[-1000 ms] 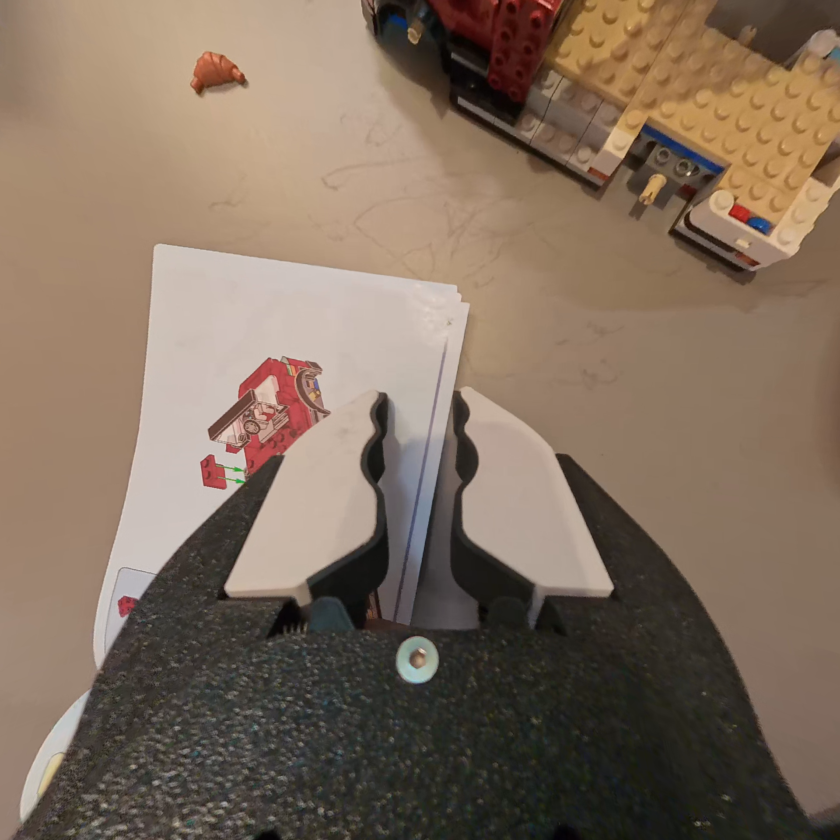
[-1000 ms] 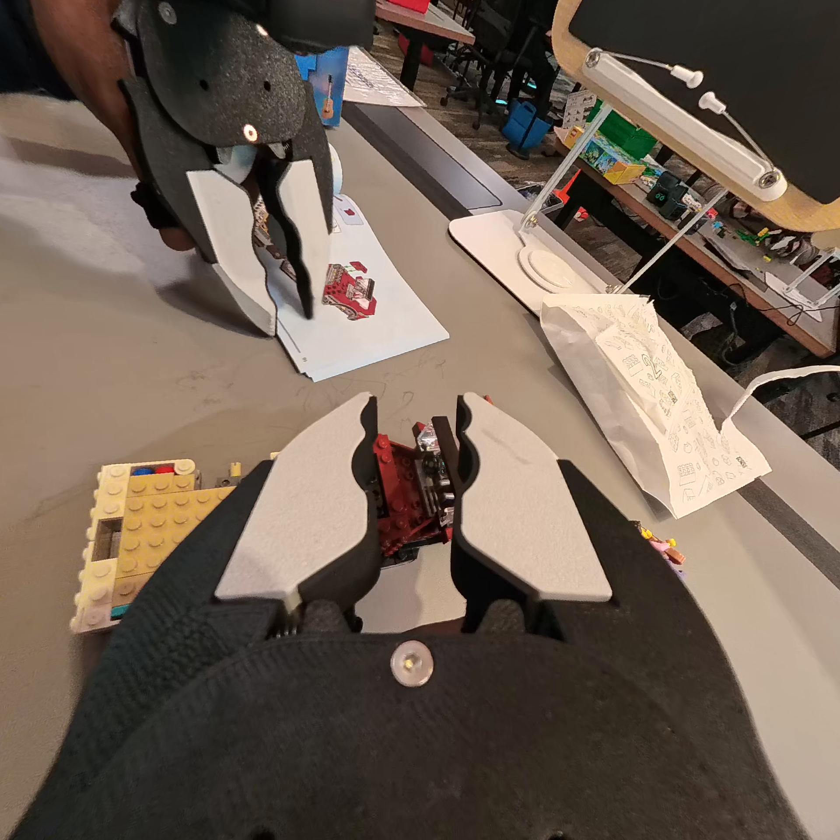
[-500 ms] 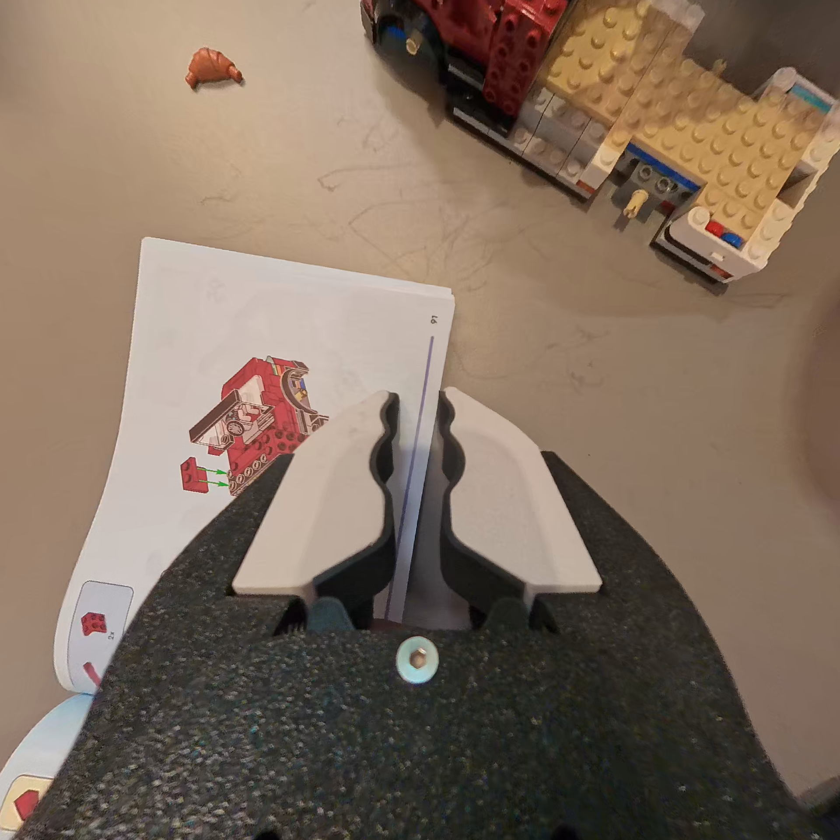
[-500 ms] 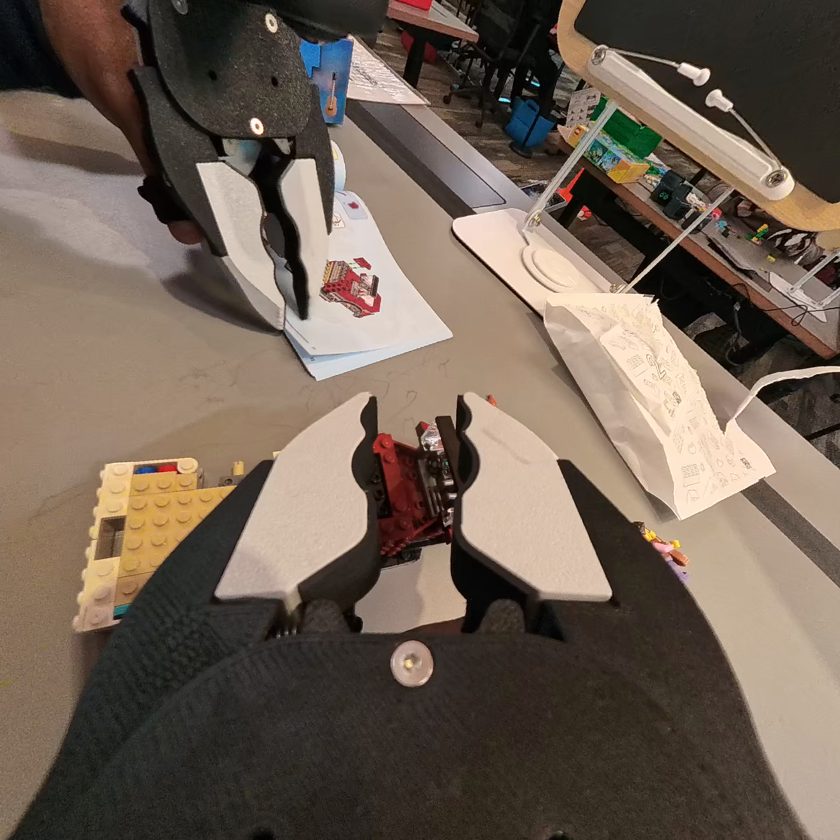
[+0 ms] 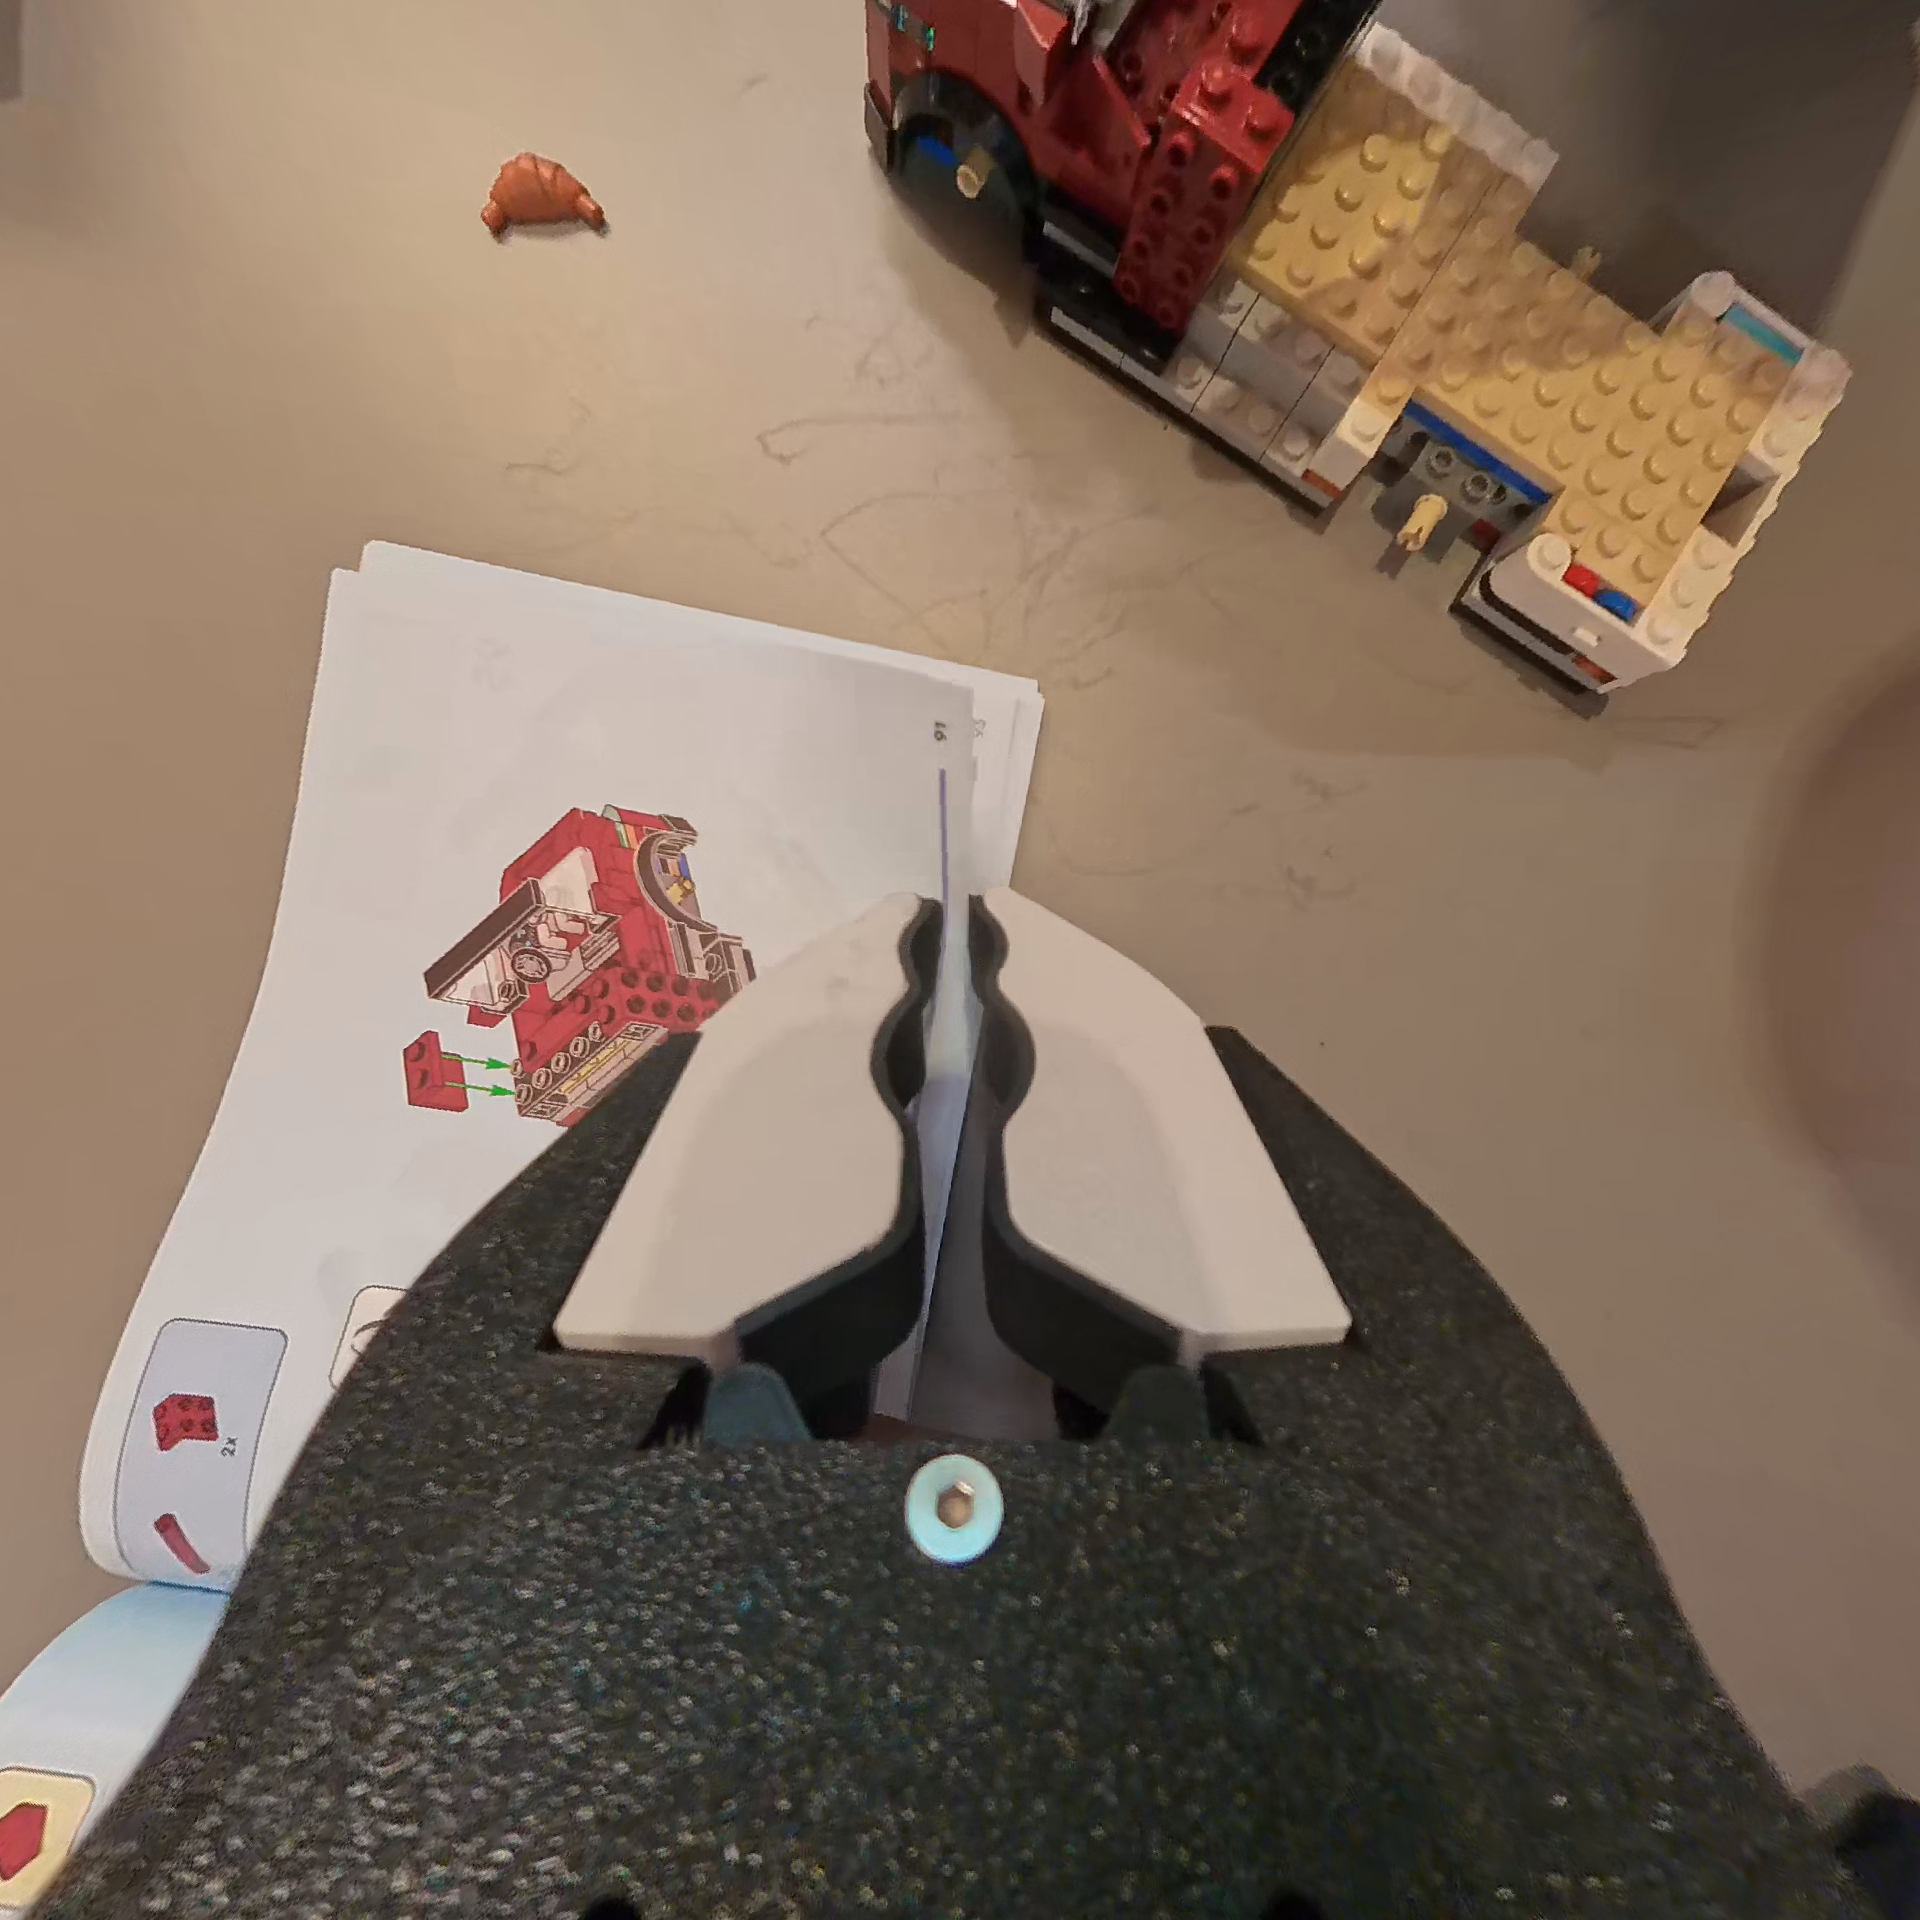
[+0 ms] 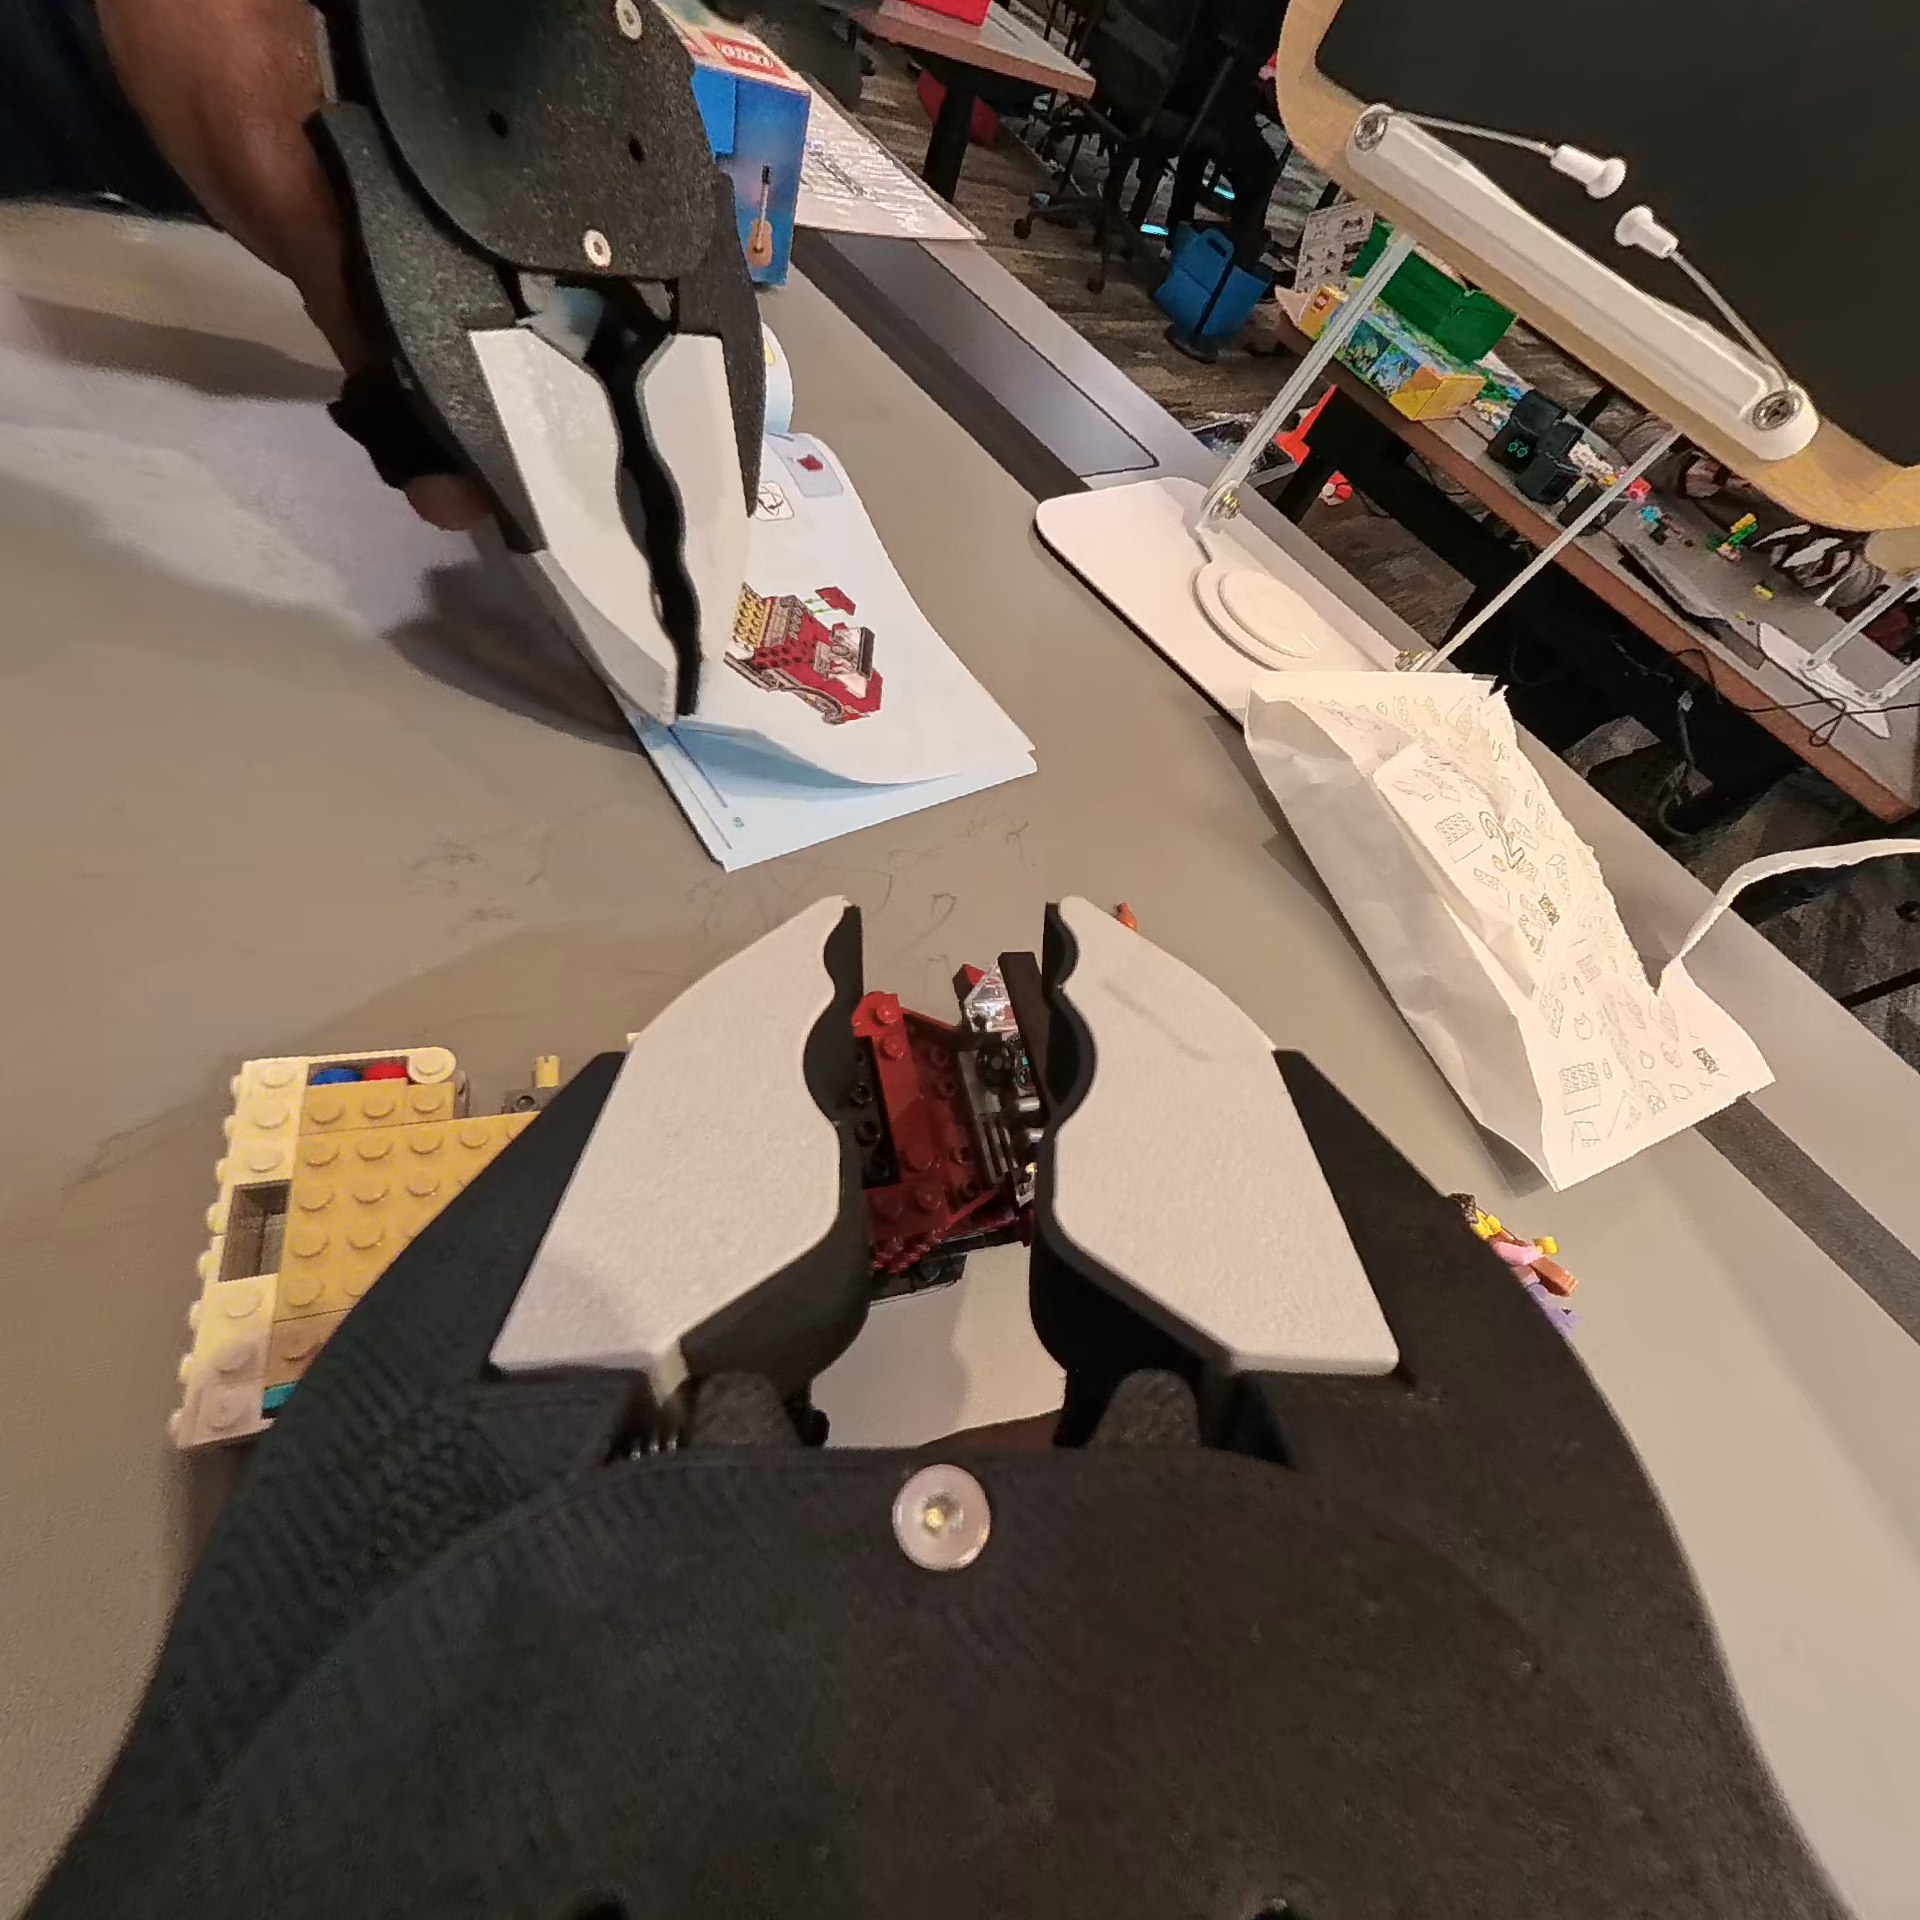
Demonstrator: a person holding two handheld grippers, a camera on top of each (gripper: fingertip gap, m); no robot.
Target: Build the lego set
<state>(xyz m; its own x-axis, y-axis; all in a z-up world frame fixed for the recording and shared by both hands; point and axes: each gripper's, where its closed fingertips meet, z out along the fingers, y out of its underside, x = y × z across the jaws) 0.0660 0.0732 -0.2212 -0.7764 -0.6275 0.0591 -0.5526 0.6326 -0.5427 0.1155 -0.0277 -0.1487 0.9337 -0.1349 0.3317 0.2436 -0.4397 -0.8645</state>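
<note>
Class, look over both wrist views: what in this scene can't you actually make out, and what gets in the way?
- Booklet: lower pages hidden by the left gripper body, left wrist view.
- Brick truck: mostly covered by the right gripper, right wrist view.
- Small figures: half hidden behind the gripper body, too small.
- Blue box: cut off by the top edge.

Your two grippers are basically twins. The left gripper (image 5: pixel 951 914) has a chunky body in speckled, grainy black with a shiny round screw (image 5: pixel 953 1508) dead centre below the fingers. Its fingers (image 5: pixel 790 1122) are flat pale grey plates backed with black pads that have a wavy, scalloped inner edge. The right gripper (image 6: pixel 951 920) is the same shape, though its black shell looks smoother, with fine ribbed layer lines, and it has its own silver screw (image 6: pixel 940 1516). From the right wrist view, the left one also shows a few small holes on its side.
</note>
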